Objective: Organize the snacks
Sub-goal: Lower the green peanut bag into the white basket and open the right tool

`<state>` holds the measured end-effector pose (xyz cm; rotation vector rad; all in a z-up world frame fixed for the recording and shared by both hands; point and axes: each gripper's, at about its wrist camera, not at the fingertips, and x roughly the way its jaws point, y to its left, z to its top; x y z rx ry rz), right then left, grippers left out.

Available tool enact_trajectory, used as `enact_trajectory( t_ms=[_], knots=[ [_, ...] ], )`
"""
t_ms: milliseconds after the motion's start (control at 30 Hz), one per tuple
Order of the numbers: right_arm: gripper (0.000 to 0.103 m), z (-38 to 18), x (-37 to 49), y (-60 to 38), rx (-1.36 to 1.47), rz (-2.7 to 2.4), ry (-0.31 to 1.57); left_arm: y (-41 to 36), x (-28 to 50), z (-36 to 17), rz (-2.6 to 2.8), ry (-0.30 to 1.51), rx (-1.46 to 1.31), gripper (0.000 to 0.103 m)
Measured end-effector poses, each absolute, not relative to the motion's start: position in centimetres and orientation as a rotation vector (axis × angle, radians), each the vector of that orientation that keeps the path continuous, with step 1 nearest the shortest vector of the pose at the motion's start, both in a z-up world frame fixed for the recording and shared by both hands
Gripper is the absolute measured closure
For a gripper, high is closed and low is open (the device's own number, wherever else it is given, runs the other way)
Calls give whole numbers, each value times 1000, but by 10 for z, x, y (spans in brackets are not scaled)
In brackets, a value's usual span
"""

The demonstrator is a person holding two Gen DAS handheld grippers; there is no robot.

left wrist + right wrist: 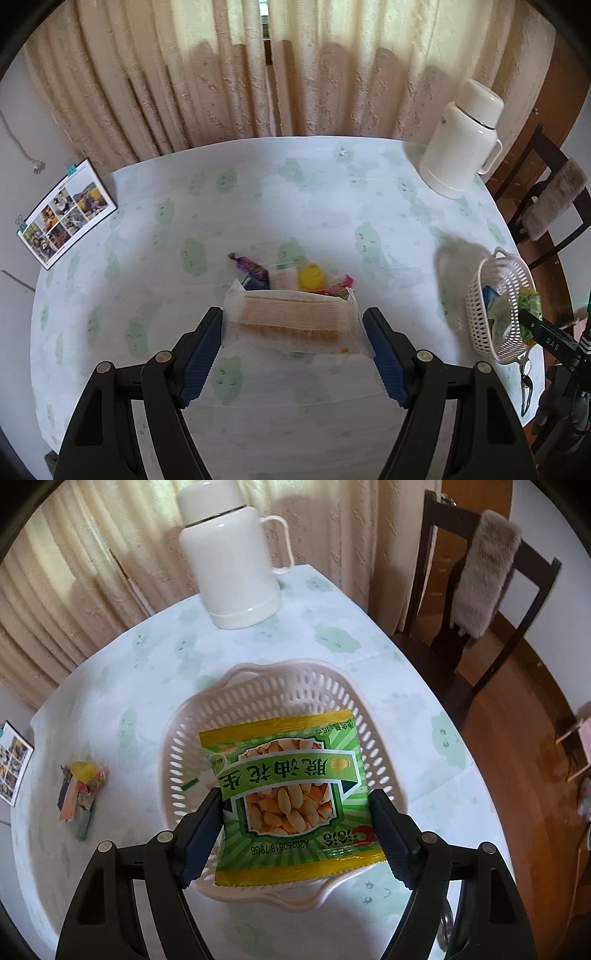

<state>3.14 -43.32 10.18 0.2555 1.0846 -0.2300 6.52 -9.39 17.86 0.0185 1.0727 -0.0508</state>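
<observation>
1. The left gripper [293, 347] points down at the table [177, 236], its jaws set wide, with a clear-wrapped wafer bar [295, 325] lying crosswise between them.
2. The wrapper's ends reach both blue pads [201, 354]; the bar looks lifted off the cloth, so the jaws seem to be clamped on it by its ends.
3. Just beyond that bar, farther from the left gripper, a small heap of snacks [291, 275] lies on the tablecloth: a purple wrapper, a pale packet, a yellow round piece and a red-pink wrapper.
4. Far to the left gripper's right, near the table edge, stands the perforated basket [480, 295], already holding some packets.
5. The right gripper [295, 834] hangs over that basket [266, 686], its jaws wide and a green-and-yellow peanut packet [288, 794] between them.
6. The packet's side edges meet both pads; whether they press on it or have just let go cannot be told.
7. The packet sits above the near half of the basket, tilted, with its print upside down.
8. Beyond the basket from the right gripper stands a white thermos jug [232, 565]; a dark chair [480, 590] is off to its right.
9. A photo sheet [66, 212] sits at the table's left edge, far left of the left gripper.
</observation>
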Motion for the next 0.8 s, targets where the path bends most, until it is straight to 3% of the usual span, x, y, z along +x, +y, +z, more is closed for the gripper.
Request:
enact_trajectory(
  t_ms=[367,800],
  knots=[
    [24,107,17,-462,337,-229,1044,-164,83,185,-182,1074,108,30],
    [24,122,-44,-512,422,-338,1020,-320,101,150,-475,1119,265,30]
  ],
)
